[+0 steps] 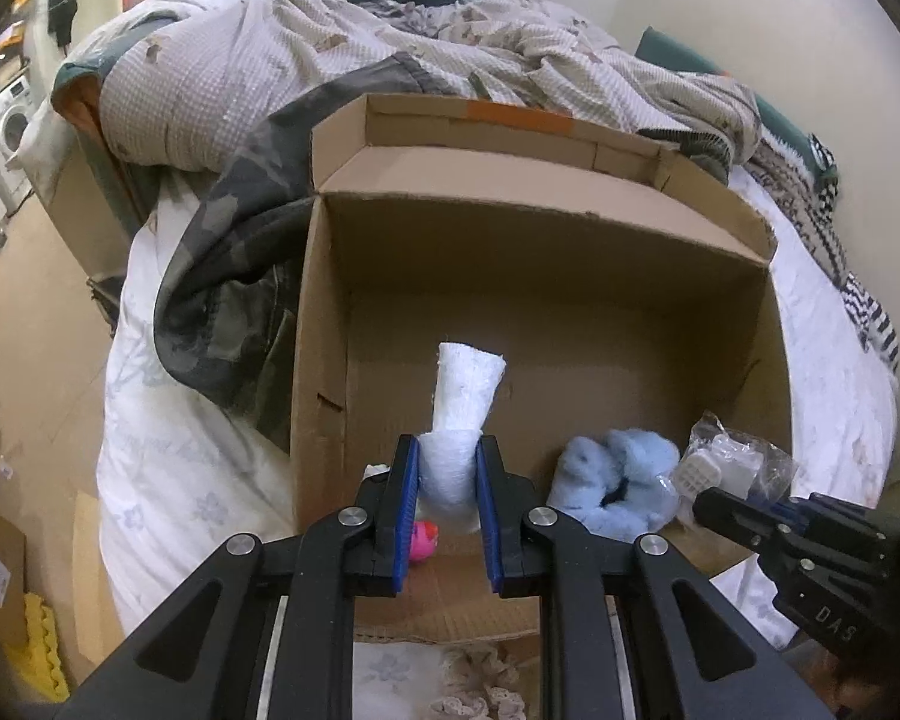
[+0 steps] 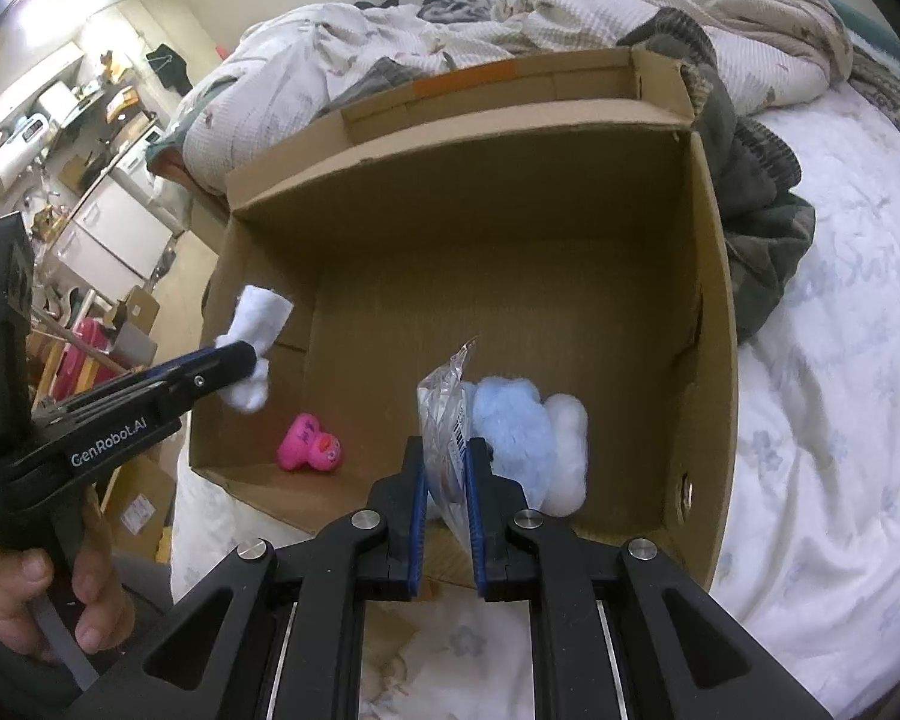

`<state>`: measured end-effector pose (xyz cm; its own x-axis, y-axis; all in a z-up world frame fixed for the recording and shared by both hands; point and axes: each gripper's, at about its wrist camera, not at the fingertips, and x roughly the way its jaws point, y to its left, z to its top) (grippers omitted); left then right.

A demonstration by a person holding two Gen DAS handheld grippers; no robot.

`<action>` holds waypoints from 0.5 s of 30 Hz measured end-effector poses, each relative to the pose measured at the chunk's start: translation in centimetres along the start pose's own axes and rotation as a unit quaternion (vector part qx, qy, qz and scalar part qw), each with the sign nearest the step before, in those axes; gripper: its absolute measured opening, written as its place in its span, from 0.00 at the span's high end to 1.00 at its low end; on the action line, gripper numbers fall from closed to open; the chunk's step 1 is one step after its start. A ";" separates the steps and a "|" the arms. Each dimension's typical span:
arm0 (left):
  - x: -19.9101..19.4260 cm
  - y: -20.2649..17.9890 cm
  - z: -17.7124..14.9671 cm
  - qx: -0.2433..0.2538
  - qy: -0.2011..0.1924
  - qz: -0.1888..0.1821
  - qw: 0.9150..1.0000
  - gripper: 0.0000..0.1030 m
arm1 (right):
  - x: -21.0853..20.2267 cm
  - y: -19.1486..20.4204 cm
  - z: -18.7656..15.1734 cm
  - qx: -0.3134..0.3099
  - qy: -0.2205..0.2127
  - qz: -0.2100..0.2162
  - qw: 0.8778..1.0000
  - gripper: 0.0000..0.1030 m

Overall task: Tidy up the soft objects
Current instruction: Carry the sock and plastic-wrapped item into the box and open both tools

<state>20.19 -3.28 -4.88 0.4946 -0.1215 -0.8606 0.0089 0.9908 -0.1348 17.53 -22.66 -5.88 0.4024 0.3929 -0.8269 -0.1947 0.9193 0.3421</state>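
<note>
As both items hang over the open cardboard box (image 2: 708,276) for release, the left tool (image 1: 448,468) clamps a white fluffy roll (image 1: 459,414) and the right tool (image 2: 446,480) clamps a clear plastic packet (image 2: 444,420), with the box floor just ahead of each.

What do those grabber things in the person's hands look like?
Both the left gripper and the right gripper are black, with angular arms, round silver bolts and blue pads lining the jaws. Seen from the side, the left one has a pistol-style handle and white "GenRobot.AI" lettering. The right one shows white letters on its side too.
</note>
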 end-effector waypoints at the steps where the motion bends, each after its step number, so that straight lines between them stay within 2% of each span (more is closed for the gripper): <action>1: 0.1 0.0 -0.1 -0.002 0.003 0.000 1.000 0.84 | 0.1 -0.1 0.0 0.002 0.003 0.000 1.000 0.87; 15: 1.0 0.2 -0.7 -0.005 0.021 0.007 1.000 0.83 | 0.7 -0.7 0.0 0.012 0.017 -0.023 1.000 0.87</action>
<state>20.07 -3.28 -6.11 0.4572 -0.1109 -0.8824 -0.0060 0.9918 -0.1277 17.94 -23.04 -6.69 0.3799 0.3501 -0.8562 -0.1551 0.9366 0.3142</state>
